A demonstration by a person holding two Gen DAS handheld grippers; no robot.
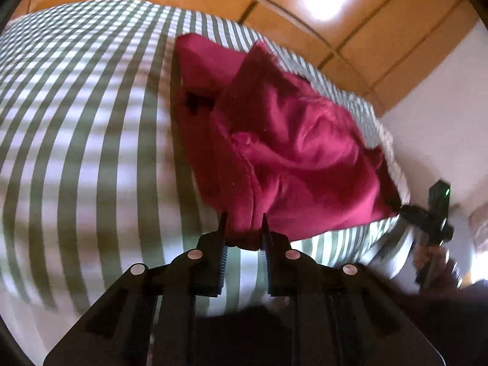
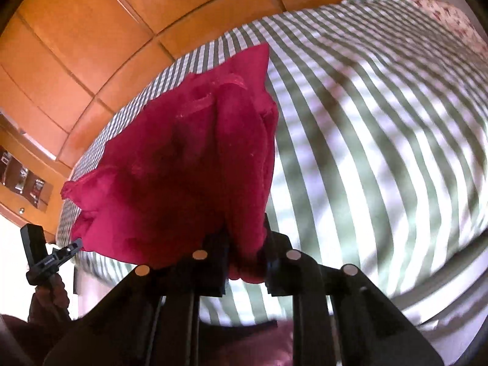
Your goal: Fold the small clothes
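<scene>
1. Left wrist view: your red garment [image 1: 289,152] is lying bunched on the striped bedspread [image 1: 91,122], with your left gripper [image 1: 244,228] pinching its 6 o'clock edge.
2. Your right gripper [image 2: 245,244] is clamping another corner of the cloth.
3. Wooden cabinets [image 2: 91,30] are standing at 12 o'clock.

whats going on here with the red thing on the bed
A person is folding a red garment on a bed with a green and white striped cover, using a handheld gripper in each hand. The left gripper has its jaws clamped on one bunched edge of the cloth, and the right gripper is clamped on another. The near part of the garment is lifted off the cover between the two, while the far part lies on the bed.
</scene>
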